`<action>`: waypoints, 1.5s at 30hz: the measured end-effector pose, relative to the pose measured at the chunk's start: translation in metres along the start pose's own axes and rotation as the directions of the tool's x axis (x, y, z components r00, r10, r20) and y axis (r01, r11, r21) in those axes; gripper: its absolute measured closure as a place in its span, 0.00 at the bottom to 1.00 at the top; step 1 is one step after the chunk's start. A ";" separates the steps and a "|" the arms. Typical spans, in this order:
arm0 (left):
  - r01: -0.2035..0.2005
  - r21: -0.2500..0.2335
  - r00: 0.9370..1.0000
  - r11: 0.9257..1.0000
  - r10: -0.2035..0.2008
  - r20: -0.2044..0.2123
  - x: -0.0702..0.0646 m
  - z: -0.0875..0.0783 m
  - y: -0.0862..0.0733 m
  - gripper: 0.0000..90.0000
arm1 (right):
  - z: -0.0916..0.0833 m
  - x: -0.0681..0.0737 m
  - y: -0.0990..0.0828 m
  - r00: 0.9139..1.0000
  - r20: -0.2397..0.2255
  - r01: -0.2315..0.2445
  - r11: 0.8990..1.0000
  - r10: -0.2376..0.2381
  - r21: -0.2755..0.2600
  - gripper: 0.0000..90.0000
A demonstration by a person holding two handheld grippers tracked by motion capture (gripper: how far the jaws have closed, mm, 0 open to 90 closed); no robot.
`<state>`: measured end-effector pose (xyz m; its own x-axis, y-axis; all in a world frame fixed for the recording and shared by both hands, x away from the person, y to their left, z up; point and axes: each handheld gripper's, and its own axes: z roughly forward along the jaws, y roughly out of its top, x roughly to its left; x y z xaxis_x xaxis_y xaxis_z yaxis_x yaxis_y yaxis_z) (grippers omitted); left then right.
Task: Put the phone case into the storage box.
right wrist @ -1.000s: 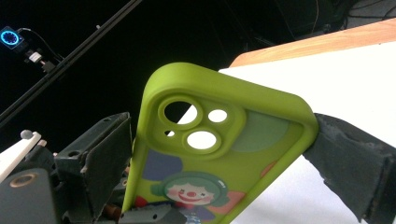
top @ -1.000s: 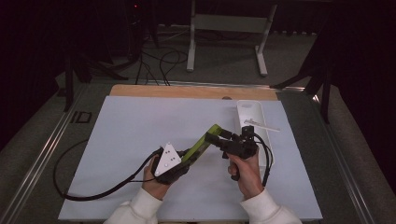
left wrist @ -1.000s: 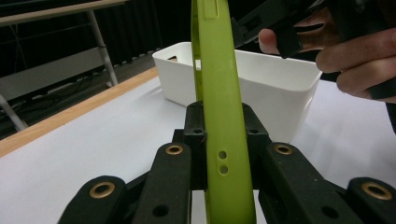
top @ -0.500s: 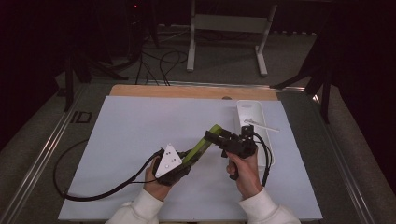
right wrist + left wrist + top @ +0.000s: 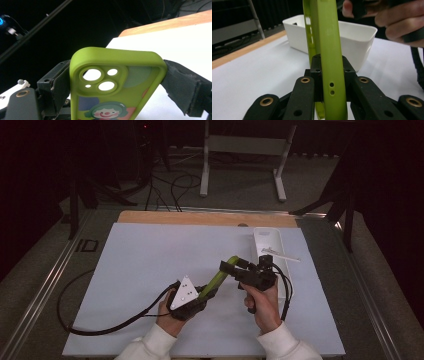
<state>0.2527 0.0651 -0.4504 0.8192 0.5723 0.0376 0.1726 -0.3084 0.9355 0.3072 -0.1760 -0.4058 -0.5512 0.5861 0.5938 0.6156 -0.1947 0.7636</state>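
At lower centre, both grippers (image 5: 212,292) (image 5: 231,267) pinch the lime-green rubbery phone case (image 5: 218,277) — right's jaws just closing; white plastic bin (image 5: 270,242) awaits.

A dim room, dark walls, a grey metal stand (image 5: 244,150) and loose cables (image 5: 172,182) on the floor.

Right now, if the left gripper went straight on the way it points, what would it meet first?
Probably the right gripper, which grips the far end of the green phone case that the left gripper holds. The white bin lies beyond; depth is unclear.
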 end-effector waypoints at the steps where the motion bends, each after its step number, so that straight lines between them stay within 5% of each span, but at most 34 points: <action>1: 0.001 0.007 1.000 1.000 -0.001 0.004 0.000 0.000 0.000 0.87 | -0.001 0.003 0.000 0.999 0.016 0.030 1.000 -0.030 0.001 0.16; 8: 0.016 0.019 1.000 1.000 -0.016 0.014 0.002 0.000 0.001 0.76 | -0.001 0.009 0.000 0.996 0.041 0.076 0.997 -0.076 -0.004 0.17; 18: 0.078 0.036 0.997 0.996 -0.078 0.000 0.010 -0.004 0.004 0.31 | -0.003 0.013 0.001 0.988 0.084 0.133 0.991 -0.132 -0.001 0.17; 26: 0.085 0.093 0.996 0.992 -0.084 -0.016 0.013 -0.005 0.004 0.18 | -0.004 0.021 0.001 0.966 0.133 0.221 0.975 -0.221 0.016 0.18; 33: 0.111 0.121 0.993 0.986 -0.104 -0.063 0.019 -0.011 0.001 0.15 | -0.004 0.028 0.000 0.933 0.183 0.309 0.951 -0.309 0.029 0.18; 41: 0.141 0.157 0.985 0.978 -0.122 -0.125 0.028 -0.023 -0.002 0.09 | -0.006 0.033 0.002 0.907 0.214 0.364 0.931 -0.362 0.033 0.18; 45: 0.154 0.177 0.980 0.972 -0.128 -0.153 0.033 -0.030 -0.006 0.07 | -0.007 0.034 0.004 0.903 0.220 0.371 0.928 -0.370 0.036 0.18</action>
<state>0.2621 0.1087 -0.4441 0.6972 0.7162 -0.0291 0.3907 -0.3457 0.8531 0.2868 -0.1619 -0.3808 -0.6015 0.7739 0.1981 0.3869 0.0653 0.9198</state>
